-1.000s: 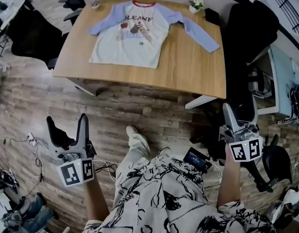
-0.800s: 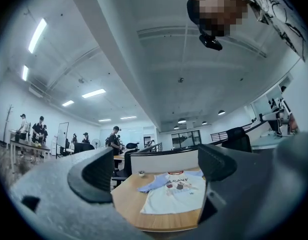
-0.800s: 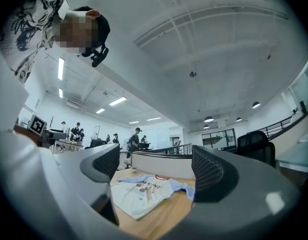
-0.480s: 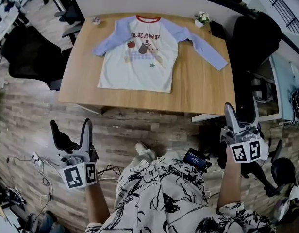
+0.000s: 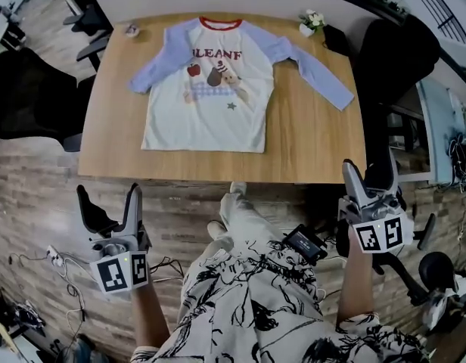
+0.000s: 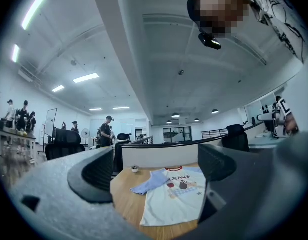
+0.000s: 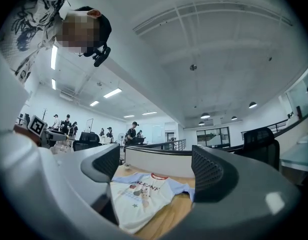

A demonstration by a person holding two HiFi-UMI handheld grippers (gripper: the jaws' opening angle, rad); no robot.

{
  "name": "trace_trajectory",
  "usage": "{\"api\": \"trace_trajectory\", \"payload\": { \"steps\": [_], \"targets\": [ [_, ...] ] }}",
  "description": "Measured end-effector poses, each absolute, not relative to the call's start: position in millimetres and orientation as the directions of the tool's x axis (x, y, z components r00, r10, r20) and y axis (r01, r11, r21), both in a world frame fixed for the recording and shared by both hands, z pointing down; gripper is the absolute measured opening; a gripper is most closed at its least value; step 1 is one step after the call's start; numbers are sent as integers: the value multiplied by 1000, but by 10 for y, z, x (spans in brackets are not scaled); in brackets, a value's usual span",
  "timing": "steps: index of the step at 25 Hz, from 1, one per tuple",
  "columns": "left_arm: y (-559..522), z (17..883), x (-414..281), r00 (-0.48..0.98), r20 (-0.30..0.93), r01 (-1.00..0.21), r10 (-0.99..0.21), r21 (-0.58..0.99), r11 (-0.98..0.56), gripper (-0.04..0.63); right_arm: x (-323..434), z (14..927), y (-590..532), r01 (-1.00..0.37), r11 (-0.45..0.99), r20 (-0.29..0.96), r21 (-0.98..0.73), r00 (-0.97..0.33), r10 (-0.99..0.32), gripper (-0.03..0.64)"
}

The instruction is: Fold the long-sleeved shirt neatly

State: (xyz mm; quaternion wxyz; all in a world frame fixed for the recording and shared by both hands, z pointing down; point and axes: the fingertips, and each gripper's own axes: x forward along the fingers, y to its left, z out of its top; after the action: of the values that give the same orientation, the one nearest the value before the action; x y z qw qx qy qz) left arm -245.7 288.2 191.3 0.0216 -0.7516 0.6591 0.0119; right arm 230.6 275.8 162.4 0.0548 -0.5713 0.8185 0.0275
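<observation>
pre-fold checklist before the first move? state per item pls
1. Shirt flat and face up on the table, both sleeves spread: ok.
2. Left gripper jaws apart, nothing between them: ok.
3. Right gripper jaws apart, nothing between them: ok.
4. Grippers at the shirt: not ok. Both are held short of the table's near edge, over the floor.
5. Clutter off the shirt: cannot tell. The pot stands at the far edge close to the sleeve on the person's right, and whether they touch is unclear.
</observation>
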Motion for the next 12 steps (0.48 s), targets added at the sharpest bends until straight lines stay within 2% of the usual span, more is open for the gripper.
{"api": "trace_trajectory", "payload": {
  "steps": [12],
  "targets": [
    [1679,1825,-2426,84,-23,-995,-996,-60,-82,512,2381,1590,1212,-918,398,-129,1,-395,-910,442]
  ]
}}
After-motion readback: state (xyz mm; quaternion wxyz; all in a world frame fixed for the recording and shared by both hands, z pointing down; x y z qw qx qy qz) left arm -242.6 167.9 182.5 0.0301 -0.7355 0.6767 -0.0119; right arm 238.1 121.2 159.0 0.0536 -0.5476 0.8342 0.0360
